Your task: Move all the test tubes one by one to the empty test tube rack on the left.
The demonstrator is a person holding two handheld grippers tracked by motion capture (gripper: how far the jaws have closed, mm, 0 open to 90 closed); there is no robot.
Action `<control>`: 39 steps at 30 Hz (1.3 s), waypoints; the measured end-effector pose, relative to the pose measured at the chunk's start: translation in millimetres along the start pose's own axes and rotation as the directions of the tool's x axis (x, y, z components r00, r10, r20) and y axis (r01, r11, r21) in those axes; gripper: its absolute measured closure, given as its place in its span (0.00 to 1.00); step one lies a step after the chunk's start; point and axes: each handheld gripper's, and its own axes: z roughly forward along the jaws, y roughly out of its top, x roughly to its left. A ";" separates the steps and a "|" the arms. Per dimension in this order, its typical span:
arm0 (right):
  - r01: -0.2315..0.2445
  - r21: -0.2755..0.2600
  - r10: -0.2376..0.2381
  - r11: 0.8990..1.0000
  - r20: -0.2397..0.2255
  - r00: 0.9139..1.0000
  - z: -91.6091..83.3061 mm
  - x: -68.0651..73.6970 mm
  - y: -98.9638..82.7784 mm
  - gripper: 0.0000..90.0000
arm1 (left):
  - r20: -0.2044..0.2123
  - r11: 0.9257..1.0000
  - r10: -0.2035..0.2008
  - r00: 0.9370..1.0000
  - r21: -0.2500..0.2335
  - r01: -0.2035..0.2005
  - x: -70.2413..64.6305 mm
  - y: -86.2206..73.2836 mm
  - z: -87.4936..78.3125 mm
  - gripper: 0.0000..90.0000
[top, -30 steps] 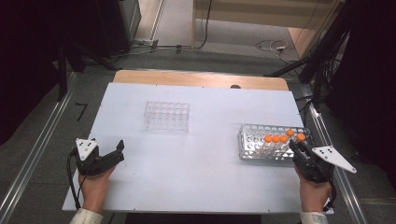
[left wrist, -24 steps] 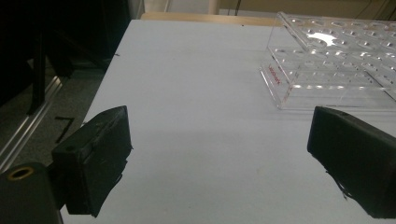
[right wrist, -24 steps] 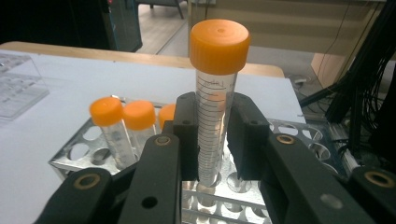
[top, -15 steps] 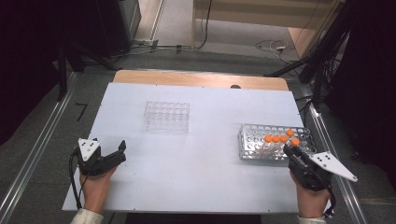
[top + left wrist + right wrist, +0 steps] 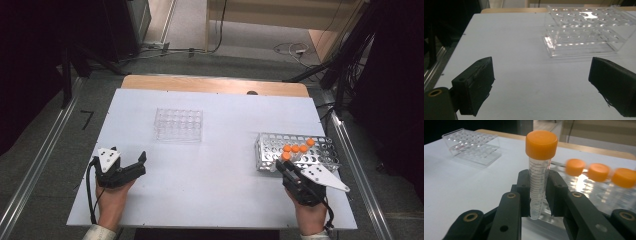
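Standing upright between the right gripper (image 5: 539, 195) jaws, pinched at mid-body: orange-capped tube (image 5: 540, 170)

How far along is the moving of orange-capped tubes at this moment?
Done: nothing; the clear plastic rack holds no tubes. In hand: the right gripper is shut on one clear orange-capped tube, beside the white perforated rack. Left: four orange-capped tubes in it. The left gripper is open.
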 end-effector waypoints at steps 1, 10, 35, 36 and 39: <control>0.009 0.006 -0.009 1.000 -0.008 1.000 2.9 3.5 0.6 0.80 | 0.003 1.000 0.012 1.000 0.001 -0.012 -3.6 0.4 0.1 0.07; 0.104 0.036 -0.100 0.994 -0.088 0.991 33.0 34.7 2.7 0.80 | 0.068 0.997 0.074 0.995 -0.020 -0.072 -31.1 5.0 1.3 0.07; 0.168 0.069 -0.143 0.983 -0.276 0.951 87.5 92.3 9.6 0.80 | 0.309 0.996 0.092 0.947 -0.026 -0.088 -84.4 21.8 5.1 0.09; 0.171 0.069 -0.145 0.983 -0.285 0.948 88.6 94.7 10.1 0.80 | 0.336 0.996 0.093 0.937 -0.025 -0.090 -89.0 22.8 5.9 0.09; 0.175 0.066 -0.148 0.982 -0.300 0.942 90.5 99.3 10.8 0.80 | 0.376 0.995 0.102 0.921 -0.046 -0.092 -94.5 26.4 3.5 0.12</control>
